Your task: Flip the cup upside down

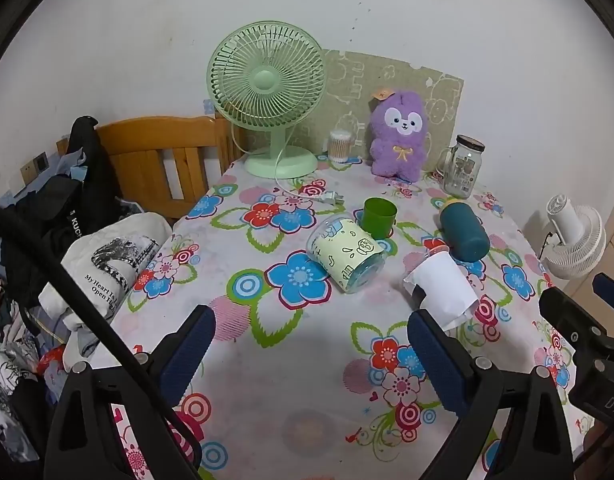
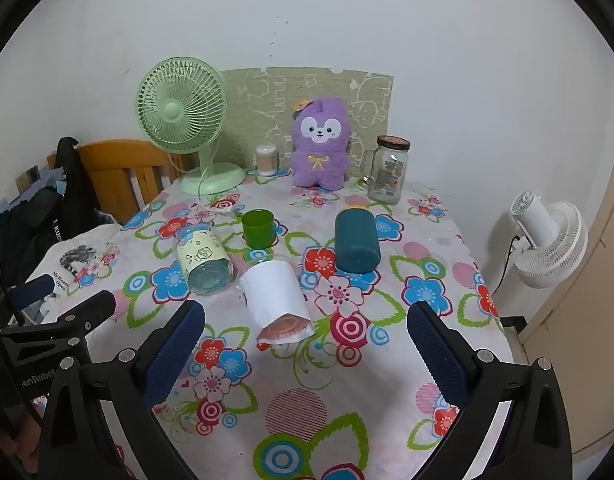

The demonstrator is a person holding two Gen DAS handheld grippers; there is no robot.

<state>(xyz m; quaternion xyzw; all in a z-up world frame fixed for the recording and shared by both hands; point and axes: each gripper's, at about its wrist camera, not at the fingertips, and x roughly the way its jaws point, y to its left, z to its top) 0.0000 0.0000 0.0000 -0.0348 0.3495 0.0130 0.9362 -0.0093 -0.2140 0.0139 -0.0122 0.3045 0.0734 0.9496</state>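
Note:
A small green cup (image 1: 379,217) (image 2: 258,227) stands upright, mouth up, mid-table. Three cups lie on their sides around it: a glass with a yellow cartoon sleeve (image 1: 347,254) (image 2: 203,262), a clear cup with a white paper sleeve (image 1: 443,282) (image 2: 276,300), and a dark teal cup (image 1: 465,232) (image 2: 355,242). My left gripper (image 1: 311,348) is open and empty, above the near table. My right gripper (image 2: 307,340) is open and empty, just short of the white-sleeved cup. The left gripper also shows in the right wrist view (image 2: 71,300).
A green desk fan (image 1: 267,96), a cotton swab jar (image 1: 339,146), a purple plush (image 1: 399,136) and a glass mason jar (image 1: 465,166) line the back of the flowered tablecloth (image 1: 291,360). A wooden chair with clothes (image 1: 107,208) stands left, a white fan (image 2: 547,240) right.

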